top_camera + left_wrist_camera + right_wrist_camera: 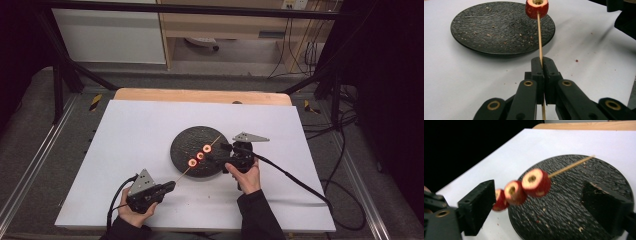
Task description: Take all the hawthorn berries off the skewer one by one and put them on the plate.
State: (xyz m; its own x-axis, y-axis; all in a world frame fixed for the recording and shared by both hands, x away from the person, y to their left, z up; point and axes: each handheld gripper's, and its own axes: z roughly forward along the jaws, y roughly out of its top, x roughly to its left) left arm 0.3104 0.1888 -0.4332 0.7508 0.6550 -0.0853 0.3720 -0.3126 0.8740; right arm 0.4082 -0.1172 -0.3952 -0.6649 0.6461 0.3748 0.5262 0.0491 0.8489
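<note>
Skewer (186,170): my left gripper (169,187) has its jaws pressed together on the near end of the stick; in the left gripper view the wood passes straight up between the two black pads (537,65) and carries on toward the plate (474,27).

Taking the dark round plate (182,140) as landmark: the skewer's long axis runs on a diagonal across it, from the held end off the plate's near-left edge to the free tip (218,136) over the plate's far-right part. Three red fruit rings (200,155) sit threaded on the stick above the plate's near middle, close together, cut faces toward the tip.

My right gripper (220,155) is at the plate's right edge, jaws spread, nothing pinched. In its own view the three rings (520,190) lie between the two pads, with the left pad (477,206) just beside the ring at that end of the row and the right pad (607,207) well apart from the row. No contact that I can confirm; that frame is slightly blurred.

Judgement: the coming move turns on the stick's axis against the right jaws. The rings can slide only along the diagonal, toward the tip or toward the left gripper. The right gripper is the nearer one to the fruit; the left is tied up as anchor. The jaws look roughly in line with the stick and span the row lengthwise, so closing would press the rings together along the skewer.

Risk, as I read it: a pull off-axis bends or snaps the thin stick at the left pinch.
</note>
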